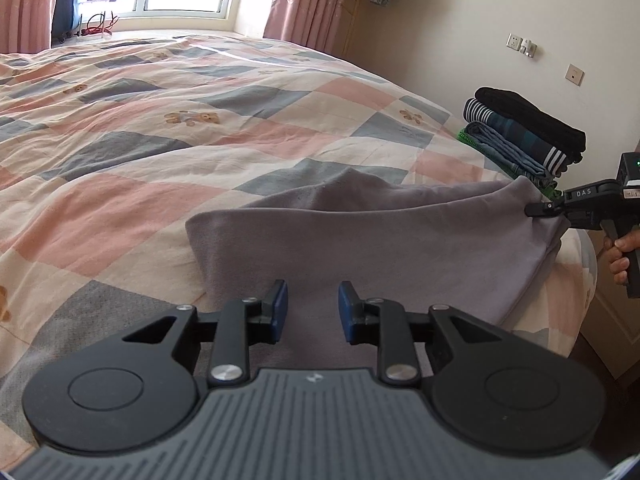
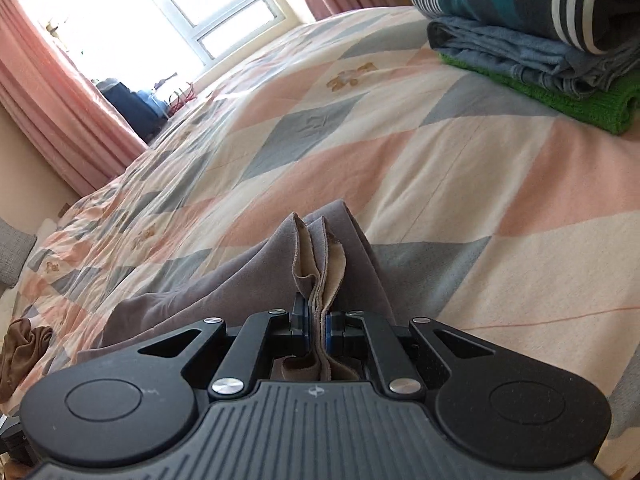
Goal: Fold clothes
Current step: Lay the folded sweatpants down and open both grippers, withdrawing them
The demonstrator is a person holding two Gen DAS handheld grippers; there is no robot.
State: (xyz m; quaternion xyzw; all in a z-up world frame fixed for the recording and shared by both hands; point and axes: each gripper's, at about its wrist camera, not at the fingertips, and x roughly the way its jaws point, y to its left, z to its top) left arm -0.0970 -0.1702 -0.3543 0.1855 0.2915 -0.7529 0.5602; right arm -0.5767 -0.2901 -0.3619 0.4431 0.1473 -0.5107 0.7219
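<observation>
A grey garment [image 1: 400, 240] lies folded over on the checked quilt near the bed's near edge. My left gripper [image 1: 313, 307] hovers open just above its near part, blue pads apart with only cloth behind them. My right gripper [image 1: 544, 210] pinches the garment's right corner, held by a hand [image 1: 620, 254]. In the right wrist view the right gripper [image 2: 316, 326] is shut on several bunched layers of the grey garment [image 2: 320, 256], whose tan inner side shows at the edges.
A stack of folded clothes [image 1: 524, 132] sits at the bed's right side by the wall; it also shows as the stack [image 2: 540, 40] with a green knit at the bottom. A brown cloth [image 2: 24, 352] lies at the left. Window and pink curtains stand beyond the quilt [image 1: 200, 100].
</observation>
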